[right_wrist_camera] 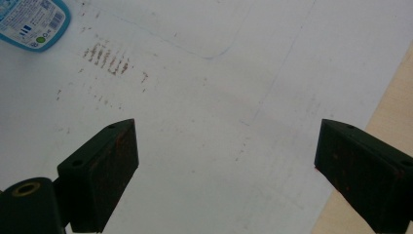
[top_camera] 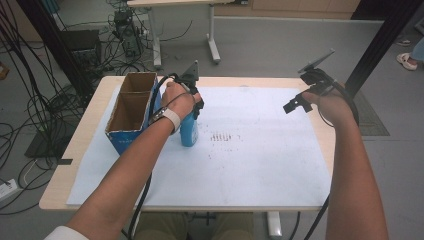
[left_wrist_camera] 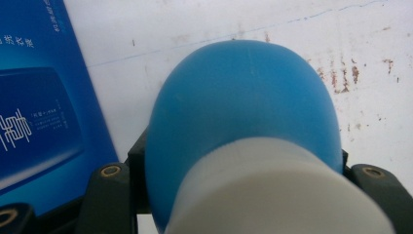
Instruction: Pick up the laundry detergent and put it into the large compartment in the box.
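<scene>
A blue bottle (top_camera: 189,131) with a white cap (left_wrist_camera: 277,195) stands upright on the white sheet (top_camera: 260,165), just right of a blue cardboard box (top_camera: 131,107). My left gripper (top_camera: 195,106) comes down on it from above and is shut on its upper part; in the left gripper view the bottle's blue body (left_wrist_camera: 243,102) bulges between the black jaws. My right gripper (top_camera: 295,104) hovers over the right part of the sheet, well away from the bottle. Its jaws stand wide open (right_wrist_camera: 226,161) with nothing between them. The bottle's labelled base (right_wrist_camera: 31,22) shows at the top left of the right gripper view.
The open-topped box has two compartments, and its printed blue side (left_wrist_camera: 39,107) is close to the bottle. Brown smudges (top_camera: 222,137) mark the sheet's middle. The wooden table's right edge (right_wrist_camera: 394,107) lies near my right gripper. Cables and table legs are on the floor beyond.
</scene>
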Action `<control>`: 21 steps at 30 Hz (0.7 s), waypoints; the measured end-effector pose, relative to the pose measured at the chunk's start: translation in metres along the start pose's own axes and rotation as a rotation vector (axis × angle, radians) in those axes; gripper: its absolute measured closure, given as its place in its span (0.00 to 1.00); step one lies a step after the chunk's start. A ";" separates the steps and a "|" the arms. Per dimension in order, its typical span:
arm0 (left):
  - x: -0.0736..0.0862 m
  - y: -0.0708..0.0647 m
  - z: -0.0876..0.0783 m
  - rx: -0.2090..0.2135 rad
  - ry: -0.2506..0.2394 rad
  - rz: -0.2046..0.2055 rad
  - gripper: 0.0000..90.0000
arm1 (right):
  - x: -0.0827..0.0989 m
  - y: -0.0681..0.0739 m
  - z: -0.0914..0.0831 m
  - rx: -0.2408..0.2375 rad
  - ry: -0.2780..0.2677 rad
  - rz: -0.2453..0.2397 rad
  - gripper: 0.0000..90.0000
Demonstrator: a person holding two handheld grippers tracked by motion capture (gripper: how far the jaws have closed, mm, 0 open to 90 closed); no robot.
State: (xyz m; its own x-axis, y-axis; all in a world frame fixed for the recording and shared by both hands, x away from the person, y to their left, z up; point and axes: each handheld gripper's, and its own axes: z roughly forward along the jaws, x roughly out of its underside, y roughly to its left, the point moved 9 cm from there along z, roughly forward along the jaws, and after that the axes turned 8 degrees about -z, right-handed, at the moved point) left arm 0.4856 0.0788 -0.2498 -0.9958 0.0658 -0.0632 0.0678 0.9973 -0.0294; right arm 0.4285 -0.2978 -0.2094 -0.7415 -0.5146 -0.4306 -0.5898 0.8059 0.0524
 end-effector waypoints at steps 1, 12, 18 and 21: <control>0.000 0.000 0.000 0.000 -0.001 0.002 0.44 | 0.000 0.000 0.000 0.001 0.000 0.000 0.09; 0.000 0.001 -0.018 -0.012 -0.021 -0.004 0.44 | 0.002 0.000 -0.003 0.003 -0.005 0.002 0.09; 0.000 0.003 -0.027 -0.012 -0.006 -0.001 0.44 | 0.002 0.000 -0.003 0.003 -0.006 0.002 0.09; 0.000 0.004 -0.035 -0.014 -0.008 -0.003 0.44 | 0.002 0.000 -0.004 0.004 -0.005 0.000 0.09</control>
State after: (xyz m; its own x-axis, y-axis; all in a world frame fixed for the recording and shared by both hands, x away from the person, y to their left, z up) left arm 0.4835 0.0842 -0.2154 -0.9955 0.0624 -0.0716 0.0637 0.9978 -0.0160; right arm 0.4255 -0.2996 -0.2068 -0.7400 -0.5132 -0.4348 -0.5885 0.8070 0.0491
